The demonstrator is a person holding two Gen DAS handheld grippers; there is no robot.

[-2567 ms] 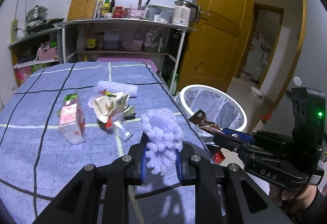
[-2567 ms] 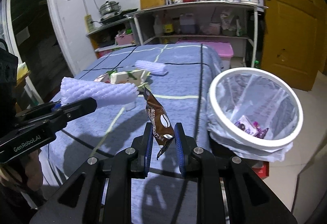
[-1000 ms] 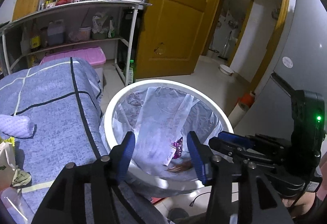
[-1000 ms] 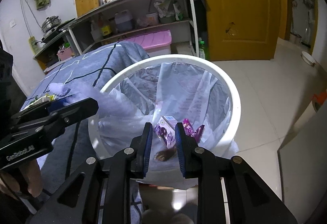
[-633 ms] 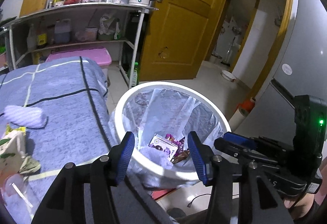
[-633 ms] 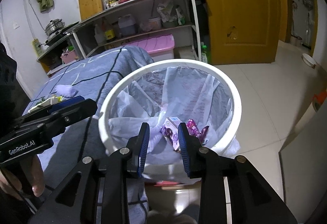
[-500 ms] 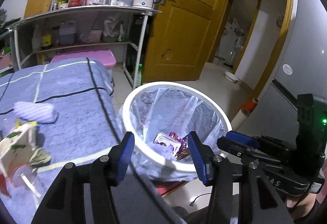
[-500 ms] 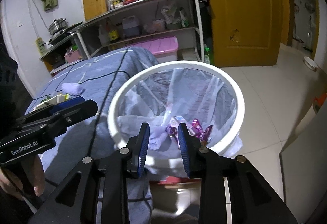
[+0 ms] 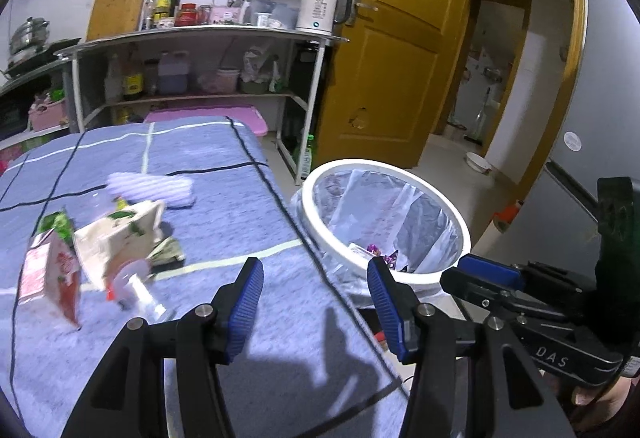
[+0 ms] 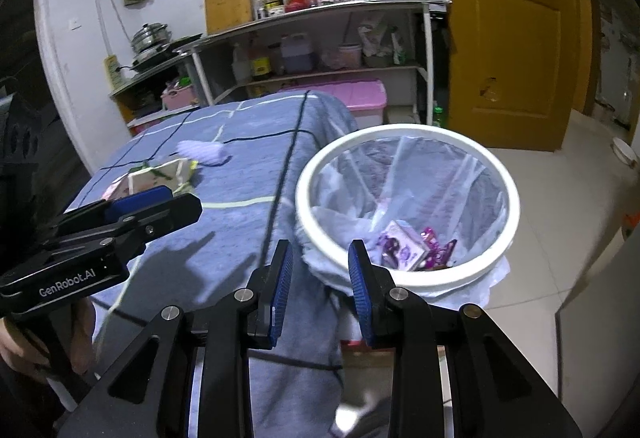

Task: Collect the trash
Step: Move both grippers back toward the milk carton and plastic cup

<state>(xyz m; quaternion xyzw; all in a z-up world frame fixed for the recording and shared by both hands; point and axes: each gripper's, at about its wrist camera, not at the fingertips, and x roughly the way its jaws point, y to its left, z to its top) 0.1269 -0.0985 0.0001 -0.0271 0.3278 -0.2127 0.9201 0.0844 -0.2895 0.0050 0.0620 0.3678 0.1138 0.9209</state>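
A white-rimmed trash bin (image 9: 424, 280) with a clear liner stands beside the blue table (image 9: 224, 222); in the right wrist view (image 10: 496, 262) it holds purple wrappers (image 10: 404, 244). On the table lie a red carton (image 9: 48, 278), a crumpled cream carton (image 9: 116, 238), a clear plastic bottle (image 9: 138, 292) and a purple foam net (image 9: 152, 188). My left gripper (image 9: 316, 306) is open and empty above the table's right edge. My right gripper (image 10: 320, 278) is open and empty in front of the bin's near rim.
Metal shelves (image 9: 200, 70) with bottles, a kettle (image 9: 322, 12) and a cutting board stand behind the table. A pink storage box (image 10: 352, 98) sits under them. A yellow door (image 9: 392, 58) is at the right, with tiled floor (image 10: 568, 198) around the bin.
Both grippers dropped their trash into the bin and opened. They have since drawn back from the bin, and the left view has swung left toward the table's trash.
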